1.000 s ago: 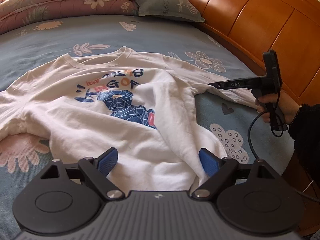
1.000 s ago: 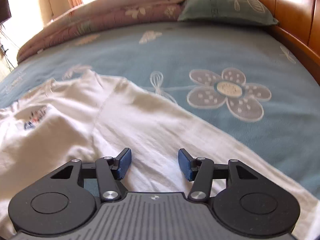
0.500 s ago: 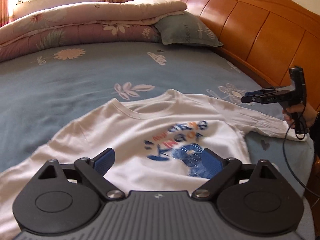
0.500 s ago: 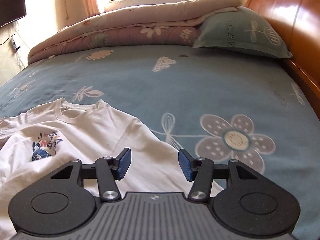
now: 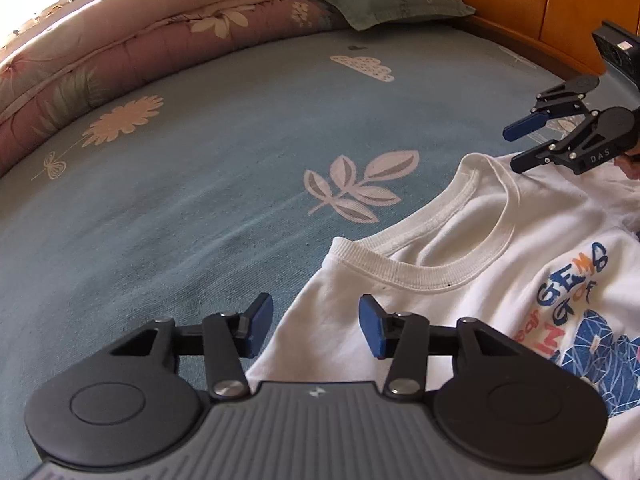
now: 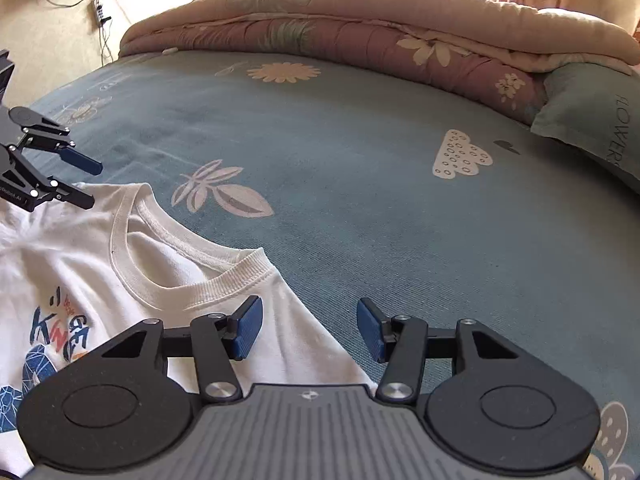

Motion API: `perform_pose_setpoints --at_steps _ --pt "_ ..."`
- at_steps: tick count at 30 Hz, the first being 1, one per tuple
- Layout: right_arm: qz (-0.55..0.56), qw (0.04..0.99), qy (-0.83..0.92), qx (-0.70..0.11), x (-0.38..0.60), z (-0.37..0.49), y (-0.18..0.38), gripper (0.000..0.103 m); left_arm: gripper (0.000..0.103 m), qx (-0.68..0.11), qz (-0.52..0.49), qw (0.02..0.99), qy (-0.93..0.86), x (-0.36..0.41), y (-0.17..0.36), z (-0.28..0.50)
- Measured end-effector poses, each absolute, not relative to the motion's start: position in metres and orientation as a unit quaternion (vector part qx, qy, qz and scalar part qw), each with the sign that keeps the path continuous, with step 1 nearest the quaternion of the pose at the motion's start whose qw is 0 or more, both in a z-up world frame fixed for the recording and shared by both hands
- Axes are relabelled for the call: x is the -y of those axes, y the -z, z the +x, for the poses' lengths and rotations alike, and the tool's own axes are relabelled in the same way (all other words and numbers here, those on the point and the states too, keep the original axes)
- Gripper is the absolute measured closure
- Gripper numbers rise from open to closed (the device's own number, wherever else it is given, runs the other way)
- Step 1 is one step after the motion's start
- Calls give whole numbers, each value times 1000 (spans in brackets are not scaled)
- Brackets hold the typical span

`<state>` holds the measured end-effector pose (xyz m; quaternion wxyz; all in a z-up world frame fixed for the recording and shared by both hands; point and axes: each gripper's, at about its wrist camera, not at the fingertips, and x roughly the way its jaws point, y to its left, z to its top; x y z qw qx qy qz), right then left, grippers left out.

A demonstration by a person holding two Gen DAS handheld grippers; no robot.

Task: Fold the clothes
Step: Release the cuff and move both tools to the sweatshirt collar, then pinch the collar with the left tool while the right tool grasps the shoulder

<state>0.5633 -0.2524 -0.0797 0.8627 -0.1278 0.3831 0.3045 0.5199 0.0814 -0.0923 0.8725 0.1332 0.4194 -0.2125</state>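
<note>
While I held both grippers low over the bed (image 5: 192, 208), the white T-shirt (image 5: 500, 280) lay print-up on the blue sheet. My left gripper (image 5: 316, 330) hovered at one shoulder beside the collar, jaws spread and empty. My right gripper (image 6: 310, 328) hovered at the opposite shoulder, jaws likewise apart, gripping nothing.

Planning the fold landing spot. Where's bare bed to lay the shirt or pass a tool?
Free: the wide blue bedsheet between the T-shirt collar and the rolled quilt, out to the pillow. Crowded: the shirt's shoulders, where the left tool and right tool hover open.
</note>
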Motion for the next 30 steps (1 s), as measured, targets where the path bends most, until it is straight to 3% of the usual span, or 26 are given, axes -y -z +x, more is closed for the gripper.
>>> perform_pose_setpoints --at_steps 7,18,26,29,30 --pt "-128 816 -361 -433 267 587 88 45 57 -479 74 830 274 -109 106 549" --pt "91 748 -447 -482 292 628 108 44 56 -525 -79 774 346 -144 119 570" --pt "161 707 -464 -509 341 624 121 57 57 -540 -162 739 370 -161 134 581" --pt "180 708 -471 -495 325 634 127 58 57 -528 -160 741 382 -134 137 594" --pt "177 709 -473 -492 317 636 128 62 58 -526 -150 742 387 -130 136 594"
